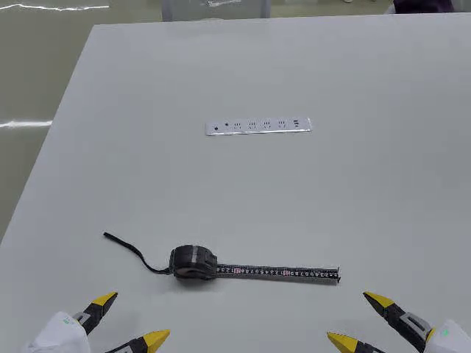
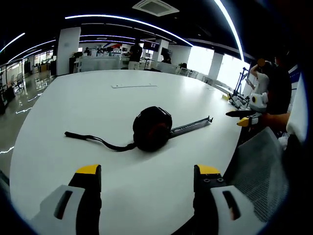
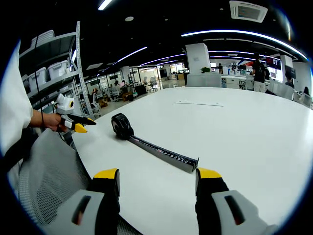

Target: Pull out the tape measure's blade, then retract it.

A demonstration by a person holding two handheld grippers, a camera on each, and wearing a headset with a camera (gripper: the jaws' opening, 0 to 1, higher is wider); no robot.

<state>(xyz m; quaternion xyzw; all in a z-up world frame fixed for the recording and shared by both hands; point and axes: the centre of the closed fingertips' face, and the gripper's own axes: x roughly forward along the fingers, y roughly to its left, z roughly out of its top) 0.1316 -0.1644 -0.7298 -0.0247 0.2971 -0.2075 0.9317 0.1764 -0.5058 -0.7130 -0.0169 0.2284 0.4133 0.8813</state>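
Pale grey and matte, the tabletop (image 1: 294, 191) is set in a large open-plan office, where curved ceiling lights (image 2: 146, 22) are reflected in a glossy floor (image 1: 29, 88) and shelving (image 3: 54, 63) stacked with bins is seen in the right gripper view. A white power strip (image 1: 257, 126) is recessed into the surface well beyond both grippers. The tape measure (image 1: 193, 262) is laid just ahead of the left gripper (image 1: 132, 318), slightly toward its right, with the wrist strap (image 1: 129, 250) trailed off to that gripper's left. The blade (image 1: 280, 273) is already drawn part-way out and rested flat on the tabletop, so that its end hook (image 1: 338, 276) is placed just ahead of the right gripper (image 1: 358, 320) and a little to its left. Both grippers are held released above the near edge, jaws spread, with nothing grasped and nothing touched. The step in hand is judged to be the approach to the two ends. It would be done best if the case were clamped squarely across its flanks by the left gripper, the strap being kept out of the jaws, while the blade were pinched close behind the hook by the right. The pull should be kept level and in line with the case so that the thin blade is not kinked. For retraction, the blade is better guided back slowly than let go to whip.
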